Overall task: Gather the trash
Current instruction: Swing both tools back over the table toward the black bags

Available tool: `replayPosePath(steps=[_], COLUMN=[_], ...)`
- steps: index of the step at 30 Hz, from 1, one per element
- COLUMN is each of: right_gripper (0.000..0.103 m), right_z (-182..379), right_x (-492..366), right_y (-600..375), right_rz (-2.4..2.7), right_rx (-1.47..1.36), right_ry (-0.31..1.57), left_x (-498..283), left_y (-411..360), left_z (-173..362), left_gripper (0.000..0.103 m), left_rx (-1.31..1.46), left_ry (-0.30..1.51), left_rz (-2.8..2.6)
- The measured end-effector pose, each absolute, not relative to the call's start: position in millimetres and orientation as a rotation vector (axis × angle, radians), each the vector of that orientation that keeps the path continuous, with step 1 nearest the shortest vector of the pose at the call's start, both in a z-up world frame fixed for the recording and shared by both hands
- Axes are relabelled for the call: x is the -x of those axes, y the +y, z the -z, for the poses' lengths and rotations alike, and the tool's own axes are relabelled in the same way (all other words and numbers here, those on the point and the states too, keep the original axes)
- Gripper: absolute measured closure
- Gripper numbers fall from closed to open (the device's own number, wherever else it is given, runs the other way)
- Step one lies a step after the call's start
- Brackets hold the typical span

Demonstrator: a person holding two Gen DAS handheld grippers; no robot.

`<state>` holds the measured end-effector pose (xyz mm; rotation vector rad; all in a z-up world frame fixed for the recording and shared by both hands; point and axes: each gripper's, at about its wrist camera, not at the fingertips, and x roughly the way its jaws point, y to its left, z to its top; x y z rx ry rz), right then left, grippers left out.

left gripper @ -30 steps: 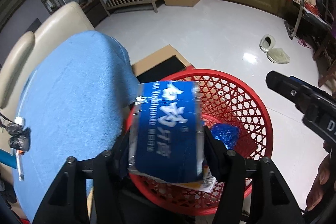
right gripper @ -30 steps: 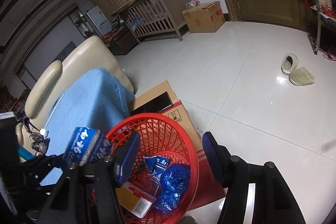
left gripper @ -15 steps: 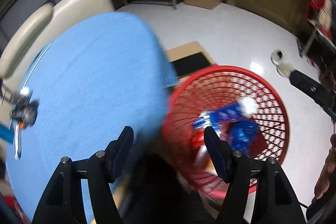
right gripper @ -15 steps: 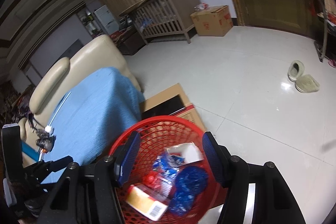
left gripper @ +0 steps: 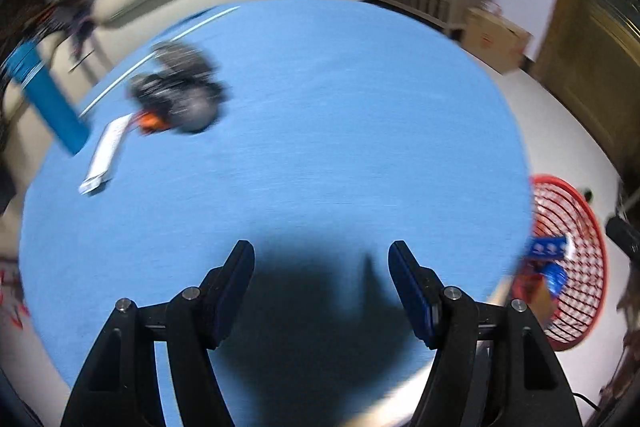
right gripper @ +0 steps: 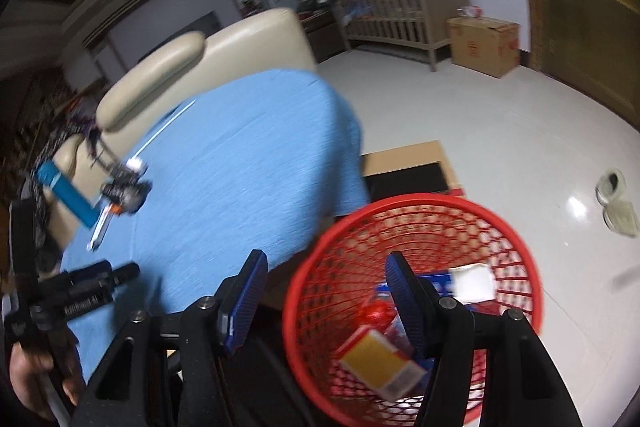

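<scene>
My left gripper (left gripper: 322, 255) hangs open over the blue-clothed table (left gripper: 320, 127) with nothing between its fingers. On the table's far left lie a dark crumpled wad (left gripper: 180, 95), a white wrapper (left gripper: 102, 157) and a blue box (left gripper: 48, 99). The red mesh basket (left gripper: 576, 227) stands past the table's right edge. In the right wrist view my right gripper (right gripper: 326, 263) is open and empty above the near left rim of the basket (right gripper: 400, 203). Inside lie a blue toothpaste box (right gripper: 438, 281), a yellow-and-white box (right gripper: 380, 363) and other scraps. My left gripper (right gripper: 124, 273) shows at the left, held by a hand (right gripper: 24, 375).
A cream padded chair (right gripper: 248, 39) stands behind the table. The basket sits on a flat cardboard box (right gripper: 404, 163) on the white tiled floor. A wooden crib (right gripper: 400, 11) and a cardboard carton (right gripper: 484, 43) stand at the back wall. Slippers (right gripper: 616, 199) lie at the right.
My left gripper let go of the blue toothpaste box, which now lies in the basket, then swung left over the table. My right gripper drifted left and rolled a little.
</scene>
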<state>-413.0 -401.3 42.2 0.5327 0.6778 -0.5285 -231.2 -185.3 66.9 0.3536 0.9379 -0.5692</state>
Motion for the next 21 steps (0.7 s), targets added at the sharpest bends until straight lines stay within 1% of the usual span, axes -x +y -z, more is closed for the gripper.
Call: replayPosePath(steps=[5, 10, 19, 21], right_gripper=[0.038, 0.038, 0.038, 0.038], right_z=[-39, -33, -38, -39], right_x=[376, 331, 213, 183], right_y=[-369, -339, -282, -274], right_rz=[0.449, 0.367, 0.184, 0.141], right_rx=[-0.467, -0.393, -0.228, -0.214], right_ry=[0.748, 0.815, 0.869, 0.875], left_x=[192, 164, 141, 136], left_y=[-130, -99, -49, -37], left_z=[-67, -60, -31, -30], left_gripper=[0.032, 0.032, 0.032, 0.028], left_rx=[-0.261, -0.2, -0.131, -0.121], left_ry=[0.945, 0.959, 1.011, 0.996], left_rz=[0.473, 0.431, 0.397, 0.382])
